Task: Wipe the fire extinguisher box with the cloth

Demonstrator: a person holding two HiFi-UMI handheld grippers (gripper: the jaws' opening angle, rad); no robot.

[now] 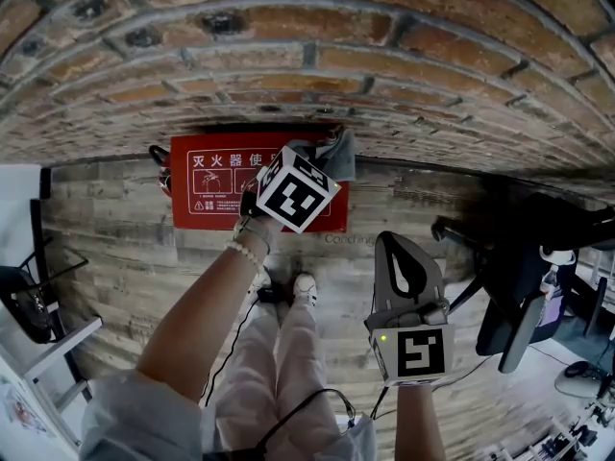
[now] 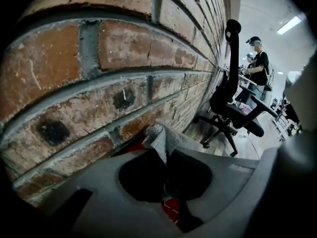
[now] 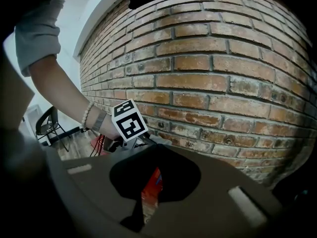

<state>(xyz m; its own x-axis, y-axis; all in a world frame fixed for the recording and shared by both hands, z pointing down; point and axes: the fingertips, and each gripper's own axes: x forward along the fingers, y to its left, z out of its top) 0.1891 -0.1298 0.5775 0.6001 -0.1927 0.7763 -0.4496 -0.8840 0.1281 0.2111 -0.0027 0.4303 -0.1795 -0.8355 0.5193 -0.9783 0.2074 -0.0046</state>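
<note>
The red fire extinguisher box (image 1: 216,195) stands on the wood floor against the brick wall (image 1: 307,56). My left gripper (image 1: 319,159) is over the box's top right corner, shut on a grey cloth (image 1: 338,152) that rests there. In the left gripper view the cloth (image 2: 163,138) bunches between the jaws, with red box (image 2: 172,208) showing below. My right gripper (image 1: 397,245) hangs over the floor to the right of the box, shut on nothing. The right gripper view shows the box (image 3: 151,187) through the jaw gap and the left gripper's marker cube (image 3: 130,120).
A black office chair (image 1: 519,277) stands at the right, and another chair (image 1: 24,301) and a white frame (image 1: 48,353) at the left. My own legs and shoes (image 1: 288,291) are just in front of the box. A person (image 2: 257,63) stands far off.
</note>
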